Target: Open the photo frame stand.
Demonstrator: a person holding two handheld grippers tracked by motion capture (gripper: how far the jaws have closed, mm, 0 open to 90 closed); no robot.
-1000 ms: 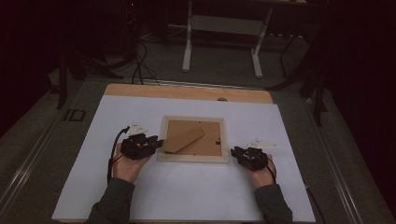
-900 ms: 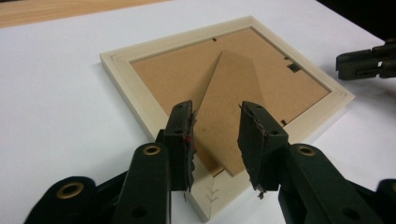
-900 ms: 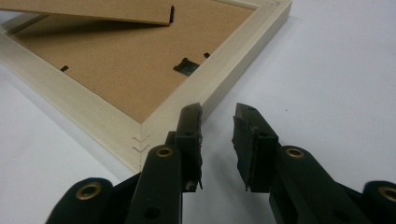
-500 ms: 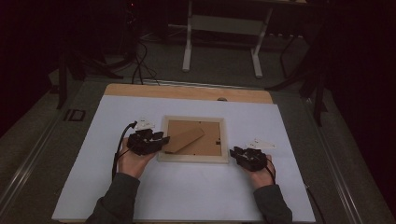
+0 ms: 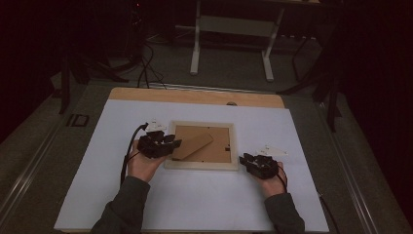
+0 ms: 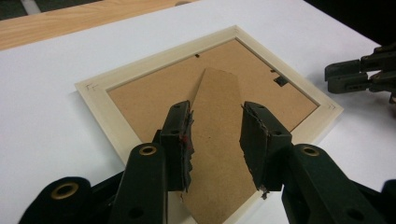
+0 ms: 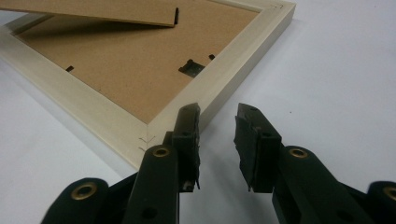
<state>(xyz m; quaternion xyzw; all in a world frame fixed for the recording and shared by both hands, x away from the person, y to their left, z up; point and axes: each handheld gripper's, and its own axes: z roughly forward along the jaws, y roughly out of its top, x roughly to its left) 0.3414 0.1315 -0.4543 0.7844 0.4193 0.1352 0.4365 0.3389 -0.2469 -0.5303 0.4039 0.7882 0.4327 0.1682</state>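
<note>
A pale wooden picture frame [image 5: 200, 165] lies face down on the white table, its brown backing board up. A cardboard stand flap [image 5: 192, 145] runs diagonally across the back. My left gripper [image 5: 173, 145] reaches over the frame's left edge. In the left gripper view the left gripper [image 6: 215, 114] is open, with the stand flap [image 6: 217, 84] showing between its jaws; I cannot tell whether they touch it. My right gripper [image 5: 245, 159] sits at the frame's near right corner. It is open [image 7: 217, 116], with the frame's corner [image 7: 154, 126] just beside its left jaw and nothing between the jaws.
A small metal hanger clip [image 7: 190, 68] is set in the backing near the right gripper. A wooden strip [image 5: 195, 96] borders the table's far edge. Beyond it are a dark floor, cables and a white stand [image 5: 231, 24].
My left gripper has moved right, from beside the frame to over its left edge and the stand flap. The right gripper has stayed at the near right corner.
</note>
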